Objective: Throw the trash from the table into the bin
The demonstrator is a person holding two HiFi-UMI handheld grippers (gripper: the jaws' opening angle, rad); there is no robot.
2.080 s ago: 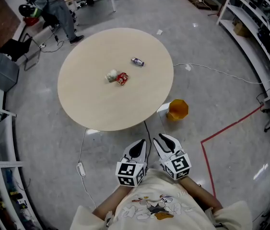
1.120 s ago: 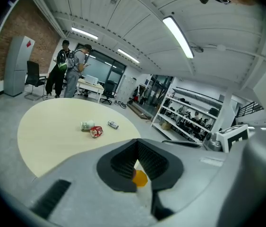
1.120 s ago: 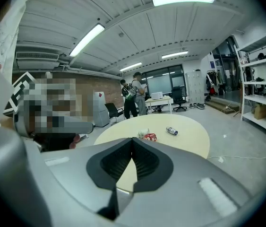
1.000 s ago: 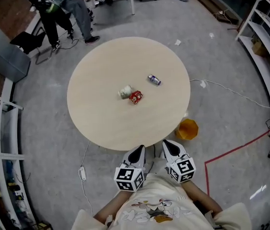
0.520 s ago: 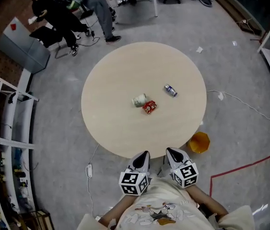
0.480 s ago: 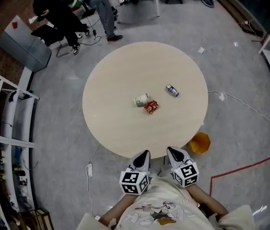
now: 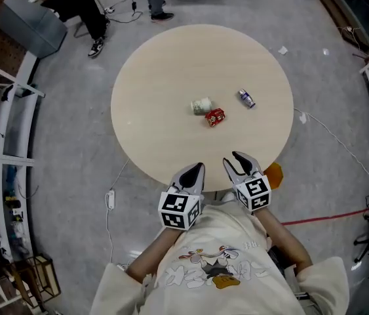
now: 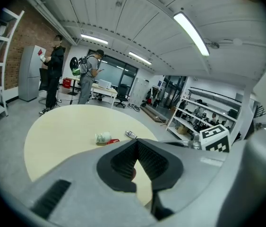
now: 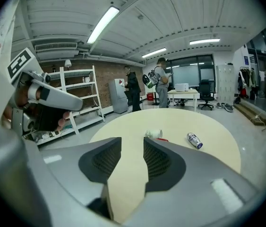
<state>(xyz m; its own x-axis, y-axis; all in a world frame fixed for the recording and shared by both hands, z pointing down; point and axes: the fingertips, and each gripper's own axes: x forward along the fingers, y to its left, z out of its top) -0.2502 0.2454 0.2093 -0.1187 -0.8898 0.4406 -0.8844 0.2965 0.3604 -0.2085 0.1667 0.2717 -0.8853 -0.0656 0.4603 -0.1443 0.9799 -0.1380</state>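
Note:
On the round beige table lie a tipped white cup, a crushed red can beside it and a small silver-blue can to the right. An orange bin stands on the floor under the table's near-right edge, half hidden. Both grippers hover over the near edge. My left gripper is shut and empty. My right gripper has just been opening, with a narrow gap and nothing between its jaws. The cup and silver-blue can lie ahead of it.
People stand beyond the table's far side near a desk. Shelving lines the left wall. A cable with a power strip lies on the floor at the left. A red tape line runs at the right.
The table has come closer, and both grippers have moved forward to its near edge. The right gripper's jaws have parted; the left's stay together.

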